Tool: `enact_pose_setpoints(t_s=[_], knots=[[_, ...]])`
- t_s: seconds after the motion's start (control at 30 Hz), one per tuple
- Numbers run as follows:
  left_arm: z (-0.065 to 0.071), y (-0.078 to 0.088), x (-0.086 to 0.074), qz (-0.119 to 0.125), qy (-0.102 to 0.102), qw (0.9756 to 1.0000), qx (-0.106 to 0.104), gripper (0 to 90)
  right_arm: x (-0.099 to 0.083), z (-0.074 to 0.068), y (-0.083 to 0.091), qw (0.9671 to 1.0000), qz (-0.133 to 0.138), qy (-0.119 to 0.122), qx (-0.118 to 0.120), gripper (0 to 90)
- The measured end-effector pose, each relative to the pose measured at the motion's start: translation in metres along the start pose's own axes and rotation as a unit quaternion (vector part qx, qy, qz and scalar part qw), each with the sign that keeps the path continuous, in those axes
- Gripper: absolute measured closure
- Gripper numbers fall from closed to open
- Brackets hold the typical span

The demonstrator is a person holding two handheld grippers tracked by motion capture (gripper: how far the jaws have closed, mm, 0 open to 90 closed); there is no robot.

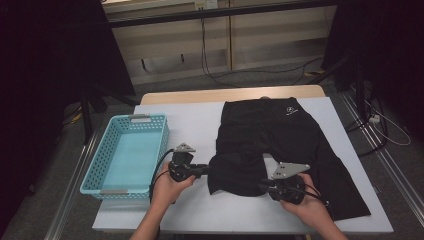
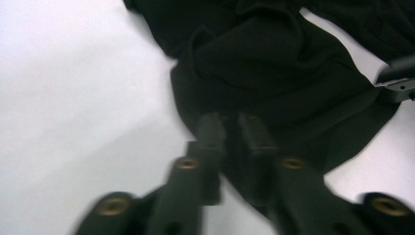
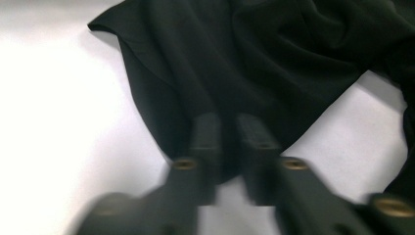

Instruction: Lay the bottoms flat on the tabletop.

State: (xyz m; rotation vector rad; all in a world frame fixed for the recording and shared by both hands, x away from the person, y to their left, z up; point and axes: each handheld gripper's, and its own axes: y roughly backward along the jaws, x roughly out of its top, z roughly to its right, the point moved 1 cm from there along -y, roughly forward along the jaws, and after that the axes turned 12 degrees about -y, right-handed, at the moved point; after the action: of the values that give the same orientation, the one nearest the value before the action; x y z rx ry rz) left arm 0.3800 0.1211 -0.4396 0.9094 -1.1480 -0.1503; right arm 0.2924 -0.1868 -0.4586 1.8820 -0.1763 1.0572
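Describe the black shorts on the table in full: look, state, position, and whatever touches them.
The black shorts lie on the white-covered table, waistband at the far edge, a small white logo near it. The fabric looks thin, soft and matte. The left leg is folded up into a creased bunch; the other lies flat toward the near right corner. The left gripper pinches the bunch's left edge, the right gripper its near hem, both with cloth between nearly closed jaws.

The trousers (image 1: 280, 145) lie spread on the table (image 1: 200, 125), their folded near part between the left gripper (image 1: 206, 171) and the right gripper (image 1: 262, 187). The basket (image 1: 107, 170) sits left of the left gripper, at the table's edge.
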Motion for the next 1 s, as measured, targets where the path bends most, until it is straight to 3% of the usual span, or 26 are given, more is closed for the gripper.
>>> enact_pose_setpoints(t_s=[0.17, 0.27, 0.33, 0.4, 0.43, 0.47, 0.53, 0.6, 0.67, 0.73, 0.8, 0.9, 1.0], knots=[[0.011, 0.005, -0.005, -0.012, 0.003, 0.9999, -0.008, 43.9, 0.000, -0.002, 0.002, 1.0000, 0.002, 0.004, 0.002, 67.7], [0.020, 0.001, -0.015, -0.031, 0.006, 0.9993, -0.018, 43.9, -0.003, -0.004, -0.002, 0.9999, -0.007, 0.011, -0.002, 68.8], [0.025, -0.002, -0.020, -0.045, 0.000, 0.9988, -0.020, 48.0, -0.004, -0.005, -0.004, 0.9997, -0.017, 0.015, -0.008, 76.9], [0.028, -0.004, -0.020, -0.047, -0.004, 0.9988, -0.011, 49.0, -0.005, -0.004, -0.004, 0.9997, -0.019, 0.013, -0.004, 82.8], [0.029, -0.005, -0.020, -0.045, 0.002, 0.9989, -0.012, 53.8, -0.005, -0.003, -0.004, 0.9997, -0.019, 0.013, -0.002, 86.2], [0.029, -0.006, -0.020, -0.046, 0.006, 0.9986, -0.024, 62.4, -0.004, -0.003, -0.004, 0.9997, -0.020, 0.011, 0.000, 86.4], [0.032, -0.006, -0.020, -0.053, -0.011, 0.9985, -0.012, 66.1, -0.005, -0.002, -0.005, 0.9997, -0.020, 0.009, -0.001, 87.5], [0.036, -0.010, -0.019, -0.051, -0.007, 0.9985, -0.021, 76.1, -0.004, -0.002, -0.004, 0.9997, -0.020, 0.011, 0.000, 88.8], [0.038, -0.011, -0.018, -0.057, -0.022, 0.9981, -0.009, 84.3, -0.004, -0.002, -0.004, 0.9997, -0.022, 0.009, -0.001, 89.3], [0.036, -0.012, -0.018, -0.056, -0.013, 0.9982, -0.020, 89.2, -0.004, 0.000, -0.005, 0.9997, -0.021, 0.008, -0.001, 89.6], [0.036, -0.011, -0.016, -0.060, -0.015, 0.9979, -0.021, 90.0, -0.003, 0.001, -0.005, 0.9998, -0.019, 0.006, -0.001, 89.6], [0.032, -0.002, -0.012, -0.046, -0.016, 0.9985, -0.027, 90.0, -0.002, 0.001, -0.001, 0.9999, -0.012, 0.006, -0.001, 89.6], [0.025, 0.011, -0.010, -0.025, 0.000, 0.9987, -0.044, 90.0, -0.002, 0.003, 0.005, 1.0000, -0.004, 0.005, -0.002, 89.7]])
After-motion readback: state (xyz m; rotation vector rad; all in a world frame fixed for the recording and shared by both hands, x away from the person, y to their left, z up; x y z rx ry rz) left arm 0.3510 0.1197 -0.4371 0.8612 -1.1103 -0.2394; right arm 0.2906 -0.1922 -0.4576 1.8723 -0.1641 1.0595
